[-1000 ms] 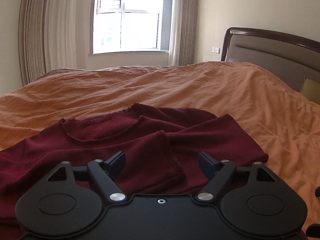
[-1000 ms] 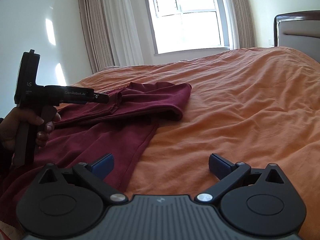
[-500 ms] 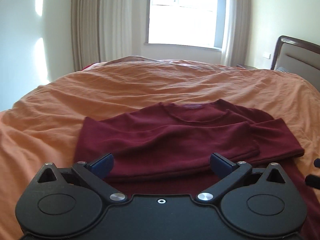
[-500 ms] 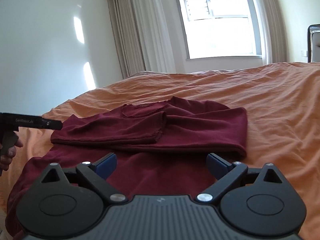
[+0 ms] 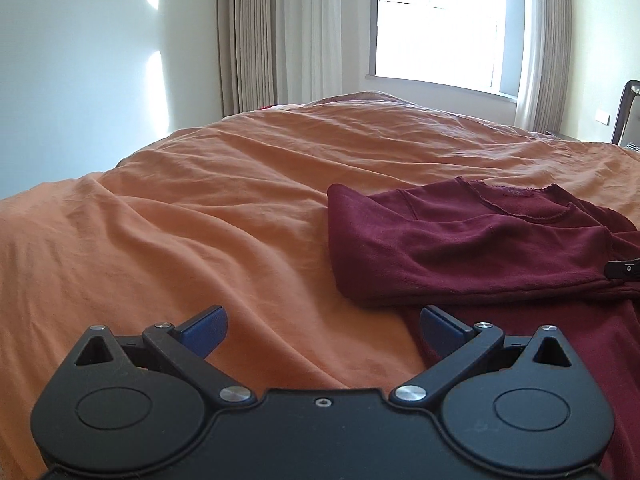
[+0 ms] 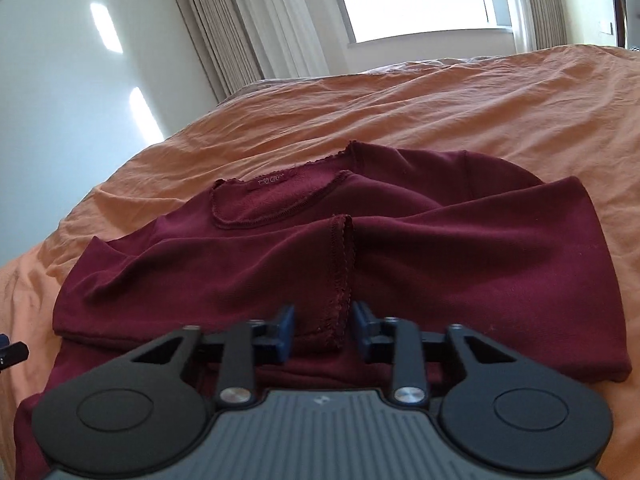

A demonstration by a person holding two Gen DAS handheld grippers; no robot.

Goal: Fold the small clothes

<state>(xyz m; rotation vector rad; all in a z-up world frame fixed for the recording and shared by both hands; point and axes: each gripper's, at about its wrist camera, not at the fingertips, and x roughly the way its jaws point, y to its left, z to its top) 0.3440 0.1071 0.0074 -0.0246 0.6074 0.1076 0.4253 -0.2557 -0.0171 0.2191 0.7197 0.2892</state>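
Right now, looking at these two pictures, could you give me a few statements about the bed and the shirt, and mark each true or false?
1. The maroon shirt lies on an orange bedspread. True.
2. Both sleeves are spread out flat to the sides. False: they are folded across the chest.
3. The left gripper stands wide open, nothing between its fingers. True.
4. The right gripper hovers over bare bedspread. False: its jaws are closing around a sleeve cuff.

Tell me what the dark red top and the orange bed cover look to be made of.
Dark red top: apparently a soft knit, perhaps fleecy cotton. It is matte with a faint nap, drapes in rounded folds, and has scalloped stitched trim at the cuff and neckline.
Orange bed cover: apparently a thin woven fabric such as cotton. It is matte, with many fine, sharp creases. Neither fibre can be told for certain.
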